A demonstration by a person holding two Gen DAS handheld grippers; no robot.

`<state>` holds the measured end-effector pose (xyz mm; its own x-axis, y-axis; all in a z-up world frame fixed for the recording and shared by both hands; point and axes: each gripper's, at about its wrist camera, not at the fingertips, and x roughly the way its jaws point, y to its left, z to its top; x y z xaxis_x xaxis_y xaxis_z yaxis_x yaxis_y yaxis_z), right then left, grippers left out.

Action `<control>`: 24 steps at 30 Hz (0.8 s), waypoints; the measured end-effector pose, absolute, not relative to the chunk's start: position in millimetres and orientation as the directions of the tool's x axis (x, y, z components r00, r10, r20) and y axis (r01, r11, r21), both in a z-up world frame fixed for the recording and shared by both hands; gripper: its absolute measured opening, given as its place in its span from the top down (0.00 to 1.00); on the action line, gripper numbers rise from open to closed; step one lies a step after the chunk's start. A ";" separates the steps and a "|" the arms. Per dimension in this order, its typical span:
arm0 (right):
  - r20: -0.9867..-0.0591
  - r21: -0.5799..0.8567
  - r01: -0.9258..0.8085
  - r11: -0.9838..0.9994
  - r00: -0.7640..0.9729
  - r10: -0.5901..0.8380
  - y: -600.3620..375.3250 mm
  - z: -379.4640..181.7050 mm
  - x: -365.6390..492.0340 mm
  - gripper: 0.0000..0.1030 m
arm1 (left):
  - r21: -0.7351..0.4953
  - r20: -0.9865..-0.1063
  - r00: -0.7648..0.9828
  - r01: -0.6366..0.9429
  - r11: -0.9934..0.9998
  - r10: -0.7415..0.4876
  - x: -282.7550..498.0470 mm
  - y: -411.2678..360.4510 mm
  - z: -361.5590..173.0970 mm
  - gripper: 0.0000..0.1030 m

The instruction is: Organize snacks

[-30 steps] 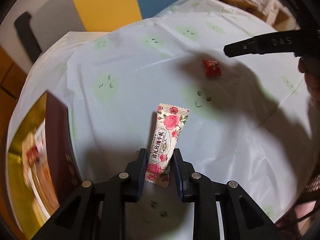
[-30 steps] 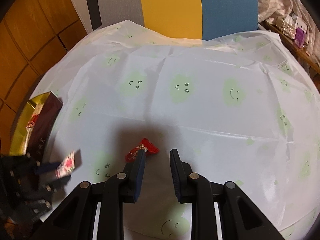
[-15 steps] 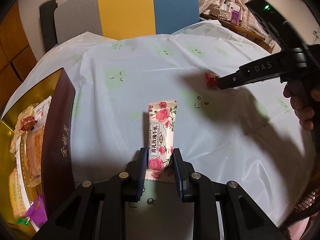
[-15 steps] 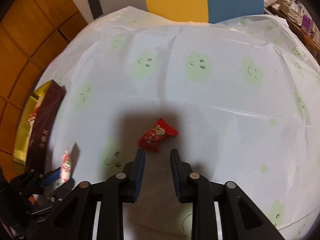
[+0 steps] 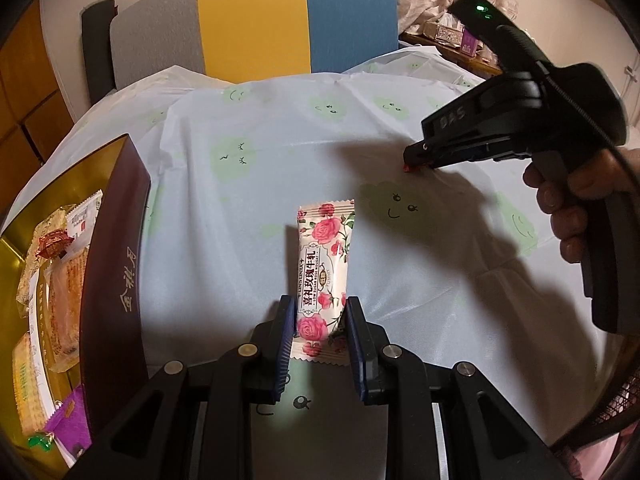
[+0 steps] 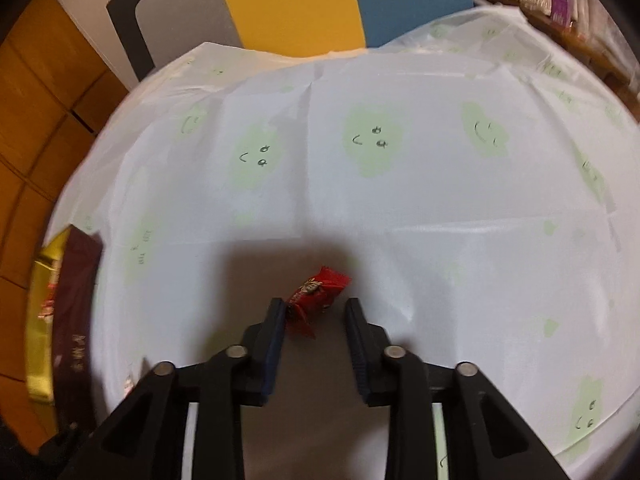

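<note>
The red candy (image 6: 318, 292) is lying low centre of the right view, off-centre against my right gripper (image 6: 316, 316)'s left pad as the jaws are closing; it may be squirting out sideways (crinkly twist wrapper). My left gripper (image 5: 319, 328) is clamping the rose nougat bar (image 5: 322, 276), bottom centre, beside the gold box (image 5: 116, 248) at left.

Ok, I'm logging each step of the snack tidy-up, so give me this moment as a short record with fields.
left gripper: shut on the rose nougat packet
right gripper: jaws closing, red candy between them on the tablecloth, right pad not touching it
snack box: open at the table's left edge, holding wrapped snacks
left to do: both sweets are outside the box
</note>
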<state>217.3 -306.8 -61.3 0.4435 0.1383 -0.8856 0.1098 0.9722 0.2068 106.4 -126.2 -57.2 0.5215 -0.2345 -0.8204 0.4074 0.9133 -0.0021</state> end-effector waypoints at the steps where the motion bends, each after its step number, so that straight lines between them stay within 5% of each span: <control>1: -0.889 0.169 0.097 0.981 0.445 0.110 -301.4 -60.4 217.8 0.79 | -0.005 -0.819 0.522 0.407 0.913 -0.238 106.6 -125.6 -57.4 0.75; 24: -0.956 0.027 -0.190 0.981 0.281 0.081 -300.5 -59.0 170.6 0.84 | -0.064 -0.801 0.525 0.405 0.912 -0.289 107.8 -113.9 -59.0 0.76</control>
<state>170.6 -300.5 -59.0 0.2812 0.0810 -0.9562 -0.1901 0.9814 0.0272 107.8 -113.9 -59.0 0.5248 -0.2887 -0.8008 0.4045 0.9123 -0.0638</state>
